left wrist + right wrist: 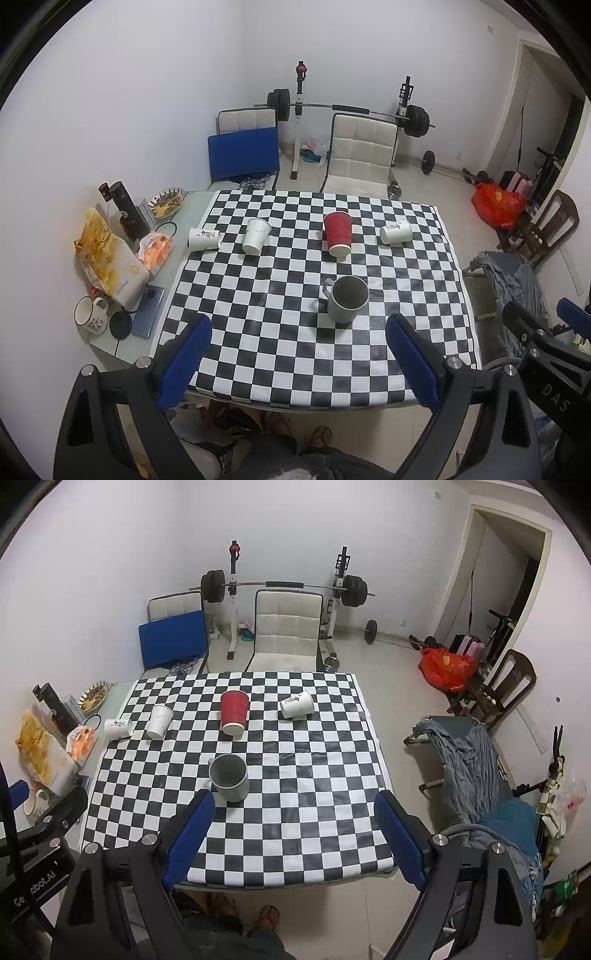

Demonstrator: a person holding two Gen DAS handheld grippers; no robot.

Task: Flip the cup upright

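A grey mug (347,300) (229,777) stands upright on the checkered tablecloth (280,354) (295,812), handle to the left. A red paper cup (337,233) (234,712) lies on its side behind it. Three white paper cups lie on their sides: one far left (204,238) (118,727), one beside it (256,236) (159,720), one at the right (396,231) (297,704). My left gripper (299,363) is open and empty above the table's near edge. My right gripper (295,840) is open and empty, also near the front edge, with the mug close to its left finger.
Snack bags (107,258), a dark bottle (127,210), a white mug (88,315), a phone (147,312) and a bowl (166,201) crowd the table's left strip. Two chairs (360,155) and a barbell rack stand behind. A cot with grey cloth (469,760) is to the right.
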